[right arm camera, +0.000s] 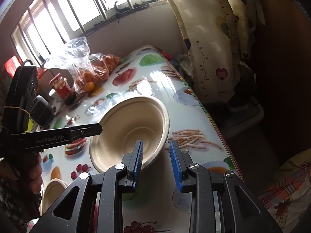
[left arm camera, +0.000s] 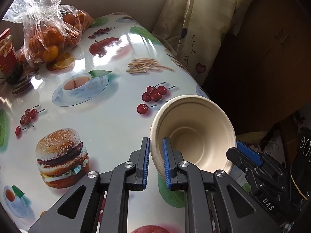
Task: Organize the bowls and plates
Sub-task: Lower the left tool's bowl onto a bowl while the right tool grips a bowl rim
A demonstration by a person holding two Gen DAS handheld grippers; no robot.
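Item one: a cream, round, moulded-fibre bowl (left arm camera: 194, 134), tilted on its side near the right-hand edge of the surface (left arm camera: 108, 116), its open mouth turned toward both cameras. Ridged rings run around the inside wall.

My left gripper (left arm camera: 156, 163) is clamped on the bowl's rim: one blue ribbed pad lies against the outer wall, the other against the inner wall, with nothing but the rim between them. My right gripper (right arm camera: 157, 163) straddles the opposite part of the rim (right arm camera: 153, 155); its left pad sits inside the bowl, its right pad outside, and a clear gap remains on the outer side, so the pads are not pressing together on it. In the left wrist view this gripper (left arm camera: 246, 151) shows at the bowl's lower right edge.

Item two: a second cream fibre dish (right arm camera: 51, 194), lying flat at the near left of the surface, partly hidden.

Item three: the surface itself, covered in glossy oilcloth printed with burgers, cherries, apples, fries and teacups.

Item four: a clear plastic bag of oranges (left arm camera: 48, 36), at the far left corner, well apart from the bowl.

Item five: a red-labelled jar (right arm camera: 61, 87), just beside the bag.

Item six: a cream curtain with heart motifs (right arm camera: 211, 44), hanging beyond the surface's right edge, below a barred window (right arm camera: 77, 11).
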